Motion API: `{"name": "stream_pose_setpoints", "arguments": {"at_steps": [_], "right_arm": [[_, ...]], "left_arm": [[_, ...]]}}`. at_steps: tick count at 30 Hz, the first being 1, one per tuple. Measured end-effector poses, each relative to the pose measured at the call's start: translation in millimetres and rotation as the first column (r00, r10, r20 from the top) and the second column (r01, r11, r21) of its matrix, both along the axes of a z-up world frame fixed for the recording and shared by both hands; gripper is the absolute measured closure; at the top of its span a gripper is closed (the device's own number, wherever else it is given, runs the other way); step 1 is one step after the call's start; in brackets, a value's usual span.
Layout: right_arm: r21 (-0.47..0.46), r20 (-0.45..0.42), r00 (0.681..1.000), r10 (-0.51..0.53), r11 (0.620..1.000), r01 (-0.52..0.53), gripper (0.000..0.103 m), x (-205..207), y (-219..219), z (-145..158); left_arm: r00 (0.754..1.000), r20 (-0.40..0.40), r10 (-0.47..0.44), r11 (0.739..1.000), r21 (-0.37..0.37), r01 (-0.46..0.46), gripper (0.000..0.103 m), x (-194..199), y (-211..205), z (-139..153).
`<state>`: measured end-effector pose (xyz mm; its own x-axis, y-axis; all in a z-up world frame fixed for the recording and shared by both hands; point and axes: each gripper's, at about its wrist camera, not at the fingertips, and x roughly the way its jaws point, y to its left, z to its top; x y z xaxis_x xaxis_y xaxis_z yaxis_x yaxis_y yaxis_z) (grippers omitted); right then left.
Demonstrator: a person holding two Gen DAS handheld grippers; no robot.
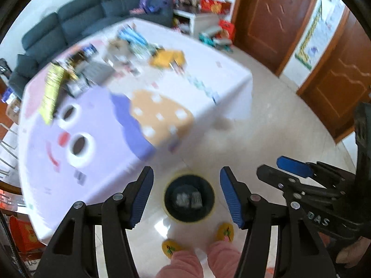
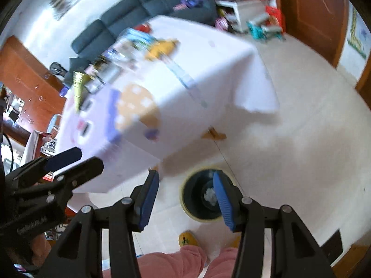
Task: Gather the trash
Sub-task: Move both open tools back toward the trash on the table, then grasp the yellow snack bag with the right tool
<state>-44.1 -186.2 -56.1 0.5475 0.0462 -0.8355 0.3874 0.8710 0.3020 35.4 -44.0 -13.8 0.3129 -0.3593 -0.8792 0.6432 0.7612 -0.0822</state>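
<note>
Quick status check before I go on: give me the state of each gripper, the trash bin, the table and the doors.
Left gripper: open, empty, above the bin.
Right gripper: open, empty, above the bin.
Trash bin: upright on the floor, uncovered, some trash inside.
Table: covered by a cloth, wrappers and packets piled at its far end.
Doors: shut.

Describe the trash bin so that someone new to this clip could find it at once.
Start at the big table under its white cartoon cloth, then drop to the pale tiled floor off its near corner. The trash bin stands there just ahead of the person's yellow slippers: round, black inside, yellow-rimmed, with some crumpled pieces in it.
</note>
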Motion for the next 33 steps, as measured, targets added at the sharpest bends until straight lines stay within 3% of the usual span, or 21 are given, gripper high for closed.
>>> {"name": "stream_pose_setpoints", "arguments": {"at_steps": [6,15,25,33], "right_arm": [[-0.068,0.078,0.996,0.040,0.997,-0.035,0.053,19,30,57],[-0.126,0.118,0.991,0.069,0.991,-0.054,0.053,53,65,102],[-0.135,0.135,0.986,0.099,0.988,-0.081,0.053,111,52,116],[-0.126,0.084,0.967,0.239,0.965,-0.228,0.053,192,6,99]], "left_arm": [[0.995,0.090,0.046,0.997,-0.061,-0.040,0.045,27,34,52],[0.979,0.154,0.131,0.984,-0.142,-0.110,0.045,68,87,86],[0.954,0.181,0.240,0.963,-0.173,-0.209,0.045,120,103,94],[0.930,0.144,0.338,0.937,-0.139,-0.319,0.045,167,77,79]]}}
